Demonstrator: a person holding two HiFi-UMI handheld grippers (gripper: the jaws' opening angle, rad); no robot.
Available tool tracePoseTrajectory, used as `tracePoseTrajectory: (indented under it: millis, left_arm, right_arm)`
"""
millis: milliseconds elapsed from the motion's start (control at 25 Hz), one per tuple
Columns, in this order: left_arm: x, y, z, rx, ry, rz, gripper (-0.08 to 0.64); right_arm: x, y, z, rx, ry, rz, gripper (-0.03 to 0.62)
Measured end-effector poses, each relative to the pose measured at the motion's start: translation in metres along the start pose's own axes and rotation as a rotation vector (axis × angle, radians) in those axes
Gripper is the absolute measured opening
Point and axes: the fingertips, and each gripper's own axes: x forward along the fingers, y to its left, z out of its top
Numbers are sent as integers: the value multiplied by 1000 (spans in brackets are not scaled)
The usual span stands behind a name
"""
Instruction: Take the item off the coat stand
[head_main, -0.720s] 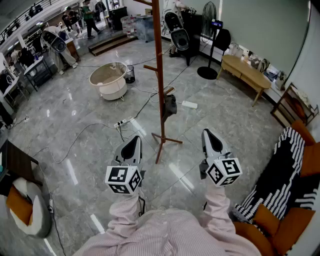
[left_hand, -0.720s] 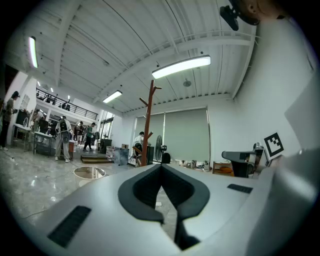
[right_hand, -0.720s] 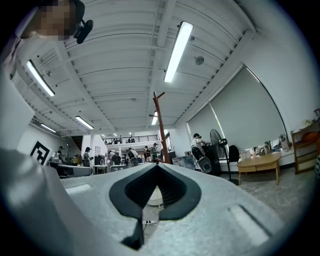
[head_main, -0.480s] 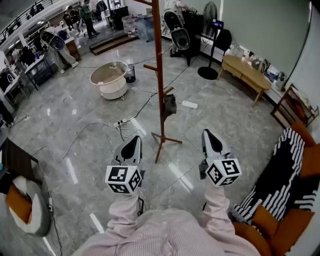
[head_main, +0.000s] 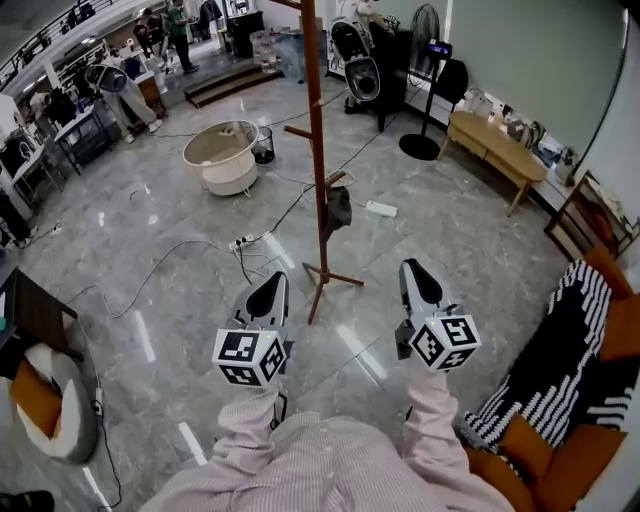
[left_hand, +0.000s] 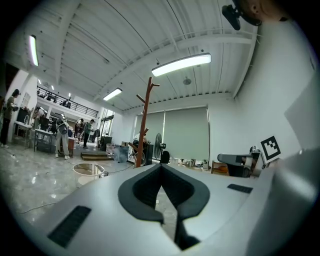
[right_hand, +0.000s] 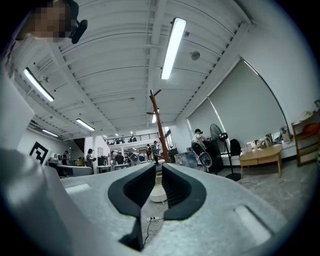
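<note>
**Facing the coat stand, both grippers empty**

- Coat stand (head_main: 318, 150): brown wood, upright on the grey floor (head_main: 150, 240), ahead of the person.
- Dark item (head_main: 340, 210): hangs from a low peg on the stand's right side.
- Left gripper (head_main: 271, 279): jaws closed together, nothing held. It is left of the stand's foot.
- Right gripper (head_main: 412, 266): jaws drawn to a thin slit, nothing between. It is right of the stand's foot.
- Both grippers are well apart from the item.
- Round white tub (head_main: 220, 158): beyond the stand, to the left.
</note>
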Motion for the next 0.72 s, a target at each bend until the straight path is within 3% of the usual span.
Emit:
tracePoseTrajectory:
  millis: [360,720]
  left_arm:
    - [16,9,-10,-34,26,30,2]
    - [76,32,-28,-70,59,34,2]
  right_arm:
    - [25,-13,-18,36,59,18,80]
    - [77,-47,-41,75,99,20,149]
